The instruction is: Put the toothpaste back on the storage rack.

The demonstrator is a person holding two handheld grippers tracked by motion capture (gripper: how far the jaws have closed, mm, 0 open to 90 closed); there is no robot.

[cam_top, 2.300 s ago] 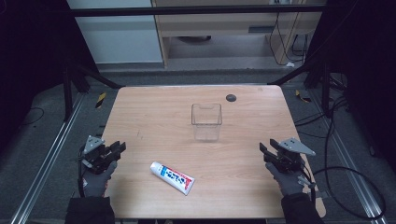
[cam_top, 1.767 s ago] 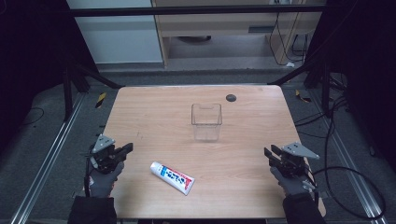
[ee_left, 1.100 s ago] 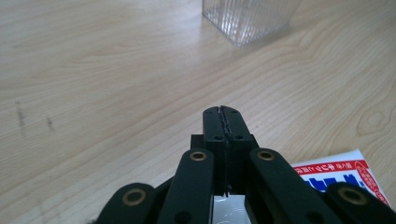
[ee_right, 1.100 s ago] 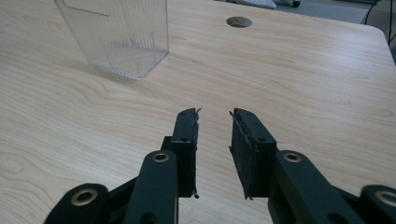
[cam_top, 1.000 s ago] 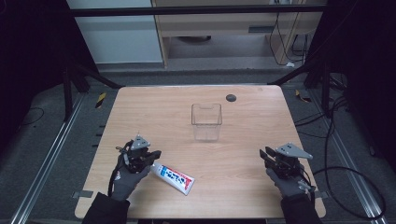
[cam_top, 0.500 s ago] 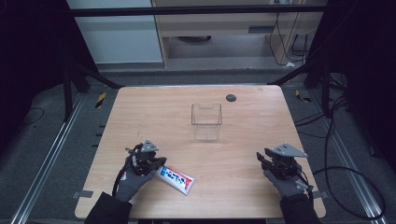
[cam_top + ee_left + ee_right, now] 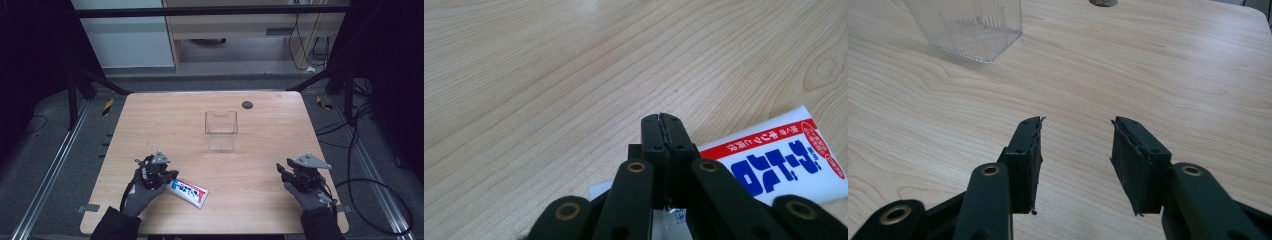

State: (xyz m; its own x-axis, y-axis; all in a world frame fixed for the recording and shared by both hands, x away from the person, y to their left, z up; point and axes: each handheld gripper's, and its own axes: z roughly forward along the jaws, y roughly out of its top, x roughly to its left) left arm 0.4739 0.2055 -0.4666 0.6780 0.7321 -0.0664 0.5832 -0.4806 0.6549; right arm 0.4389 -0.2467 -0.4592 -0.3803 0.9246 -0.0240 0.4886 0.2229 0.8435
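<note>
Light wood worktop (image 7: 150, 125), dark room beyond. Toothpaste tube (image 7: 187, 191) flat at near left. Left gripper (image 7: 662, 122) clamped on its tail end. Right gripper (image 7: 1075, 145) gaping, idle near right. Clear bin (image 7: 221, 130) at centre. Likely pickup step; next calls for lift toward bin.

tube (image 7: 774, 162): white, red band, blue lettering | table (image 7: 165, 125): pale woodgrain | box (image 7: 220, 130): clear
</note>
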